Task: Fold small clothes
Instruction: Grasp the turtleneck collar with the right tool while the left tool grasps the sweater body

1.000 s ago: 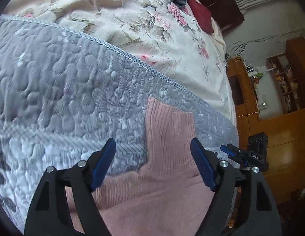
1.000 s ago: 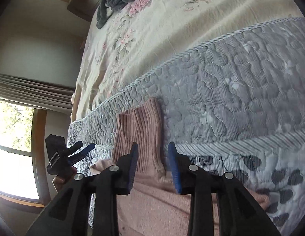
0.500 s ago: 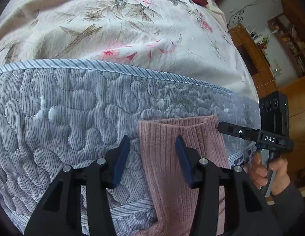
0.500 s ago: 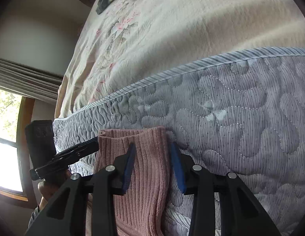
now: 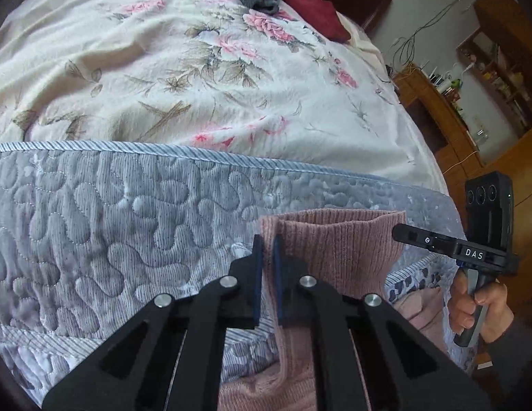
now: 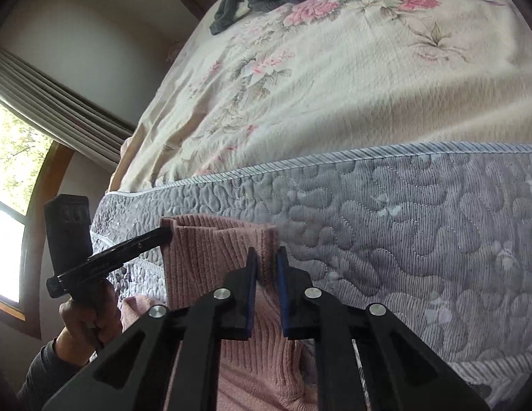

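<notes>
Left gripper [image 5: 267,270] and right gripper [image 6: 266,275] each pinch one corner of the pink sweater [image 5: 338,250] hem, low centre of frame on the grey quilt [image 5: 111,222]; grasp step apparently done, next move likely needs both lifting together to fold.

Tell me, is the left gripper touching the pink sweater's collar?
Touching. The left wrist view shows the left gripper with its jaws nearly closed, pinching one edge of the pink sweater's collar between them.
</notes>
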The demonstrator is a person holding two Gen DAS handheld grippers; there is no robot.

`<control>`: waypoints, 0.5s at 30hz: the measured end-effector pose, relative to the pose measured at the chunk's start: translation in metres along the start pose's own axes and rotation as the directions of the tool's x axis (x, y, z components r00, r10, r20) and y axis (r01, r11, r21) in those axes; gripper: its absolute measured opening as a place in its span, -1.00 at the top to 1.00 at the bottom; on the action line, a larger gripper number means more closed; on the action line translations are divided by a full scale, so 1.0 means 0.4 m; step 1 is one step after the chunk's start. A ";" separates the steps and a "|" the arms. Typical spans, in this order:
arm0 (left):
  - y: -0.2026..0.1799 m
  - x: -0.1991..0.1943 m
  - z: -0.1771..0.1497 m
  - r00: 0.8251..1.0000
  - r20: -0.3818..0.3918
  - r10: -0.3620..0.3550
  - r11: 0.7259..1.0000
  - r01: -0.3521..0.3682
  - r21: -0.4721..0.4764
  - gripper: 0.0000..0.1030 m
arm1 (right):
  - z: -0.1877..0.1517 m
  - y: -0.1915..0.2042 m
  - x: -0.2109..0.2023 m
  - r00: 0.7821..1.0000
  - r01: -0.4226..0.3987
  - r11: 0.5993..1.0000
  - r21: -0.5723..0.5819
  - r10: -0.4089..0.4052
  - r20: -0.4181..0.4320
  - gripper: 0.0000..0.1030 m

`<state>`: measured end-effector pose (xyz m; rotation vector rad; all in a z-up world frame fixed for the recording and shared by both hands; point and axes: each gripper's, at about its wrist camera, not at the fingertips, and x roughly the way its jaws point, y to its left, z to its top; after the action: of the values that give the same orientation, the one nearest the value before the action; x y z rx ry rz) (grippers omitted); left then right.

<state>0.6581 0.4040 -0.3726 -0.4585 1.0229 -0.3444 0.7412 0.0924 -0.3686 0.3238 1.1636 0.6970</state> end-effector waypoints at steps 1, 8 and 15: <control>-0.017 -0.033 -0.006 1.000 0.014 -0.017 1.000 0.016 0.017 0.92 | -0.006 0.018 -0.024 1.000 -0.009 1.000 -0.015 0.009 0.011 0.79; -0.158 -0.231 -0.102 0.996 0.050 -0.074 0.984 0.064 0.166 0.92 | -0.123 0.145 -0.199 0.997 -0.038 0.989 -0.142 0.046 0.059 0.79; -0.238 -0.327 -0.297 0.998 -0.029 -0.049 0.949 0.055 0.311 0.92 | -0.334 0.247 -0.256 1.000 0.016 0.956 -0.292 -0.009 0.022 0.79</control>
<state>0.4856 0.3614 -0.2798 -0.1964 0.9571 -0.5498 0.5635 0.0843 -0.2886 0.0738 1.0248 0.8405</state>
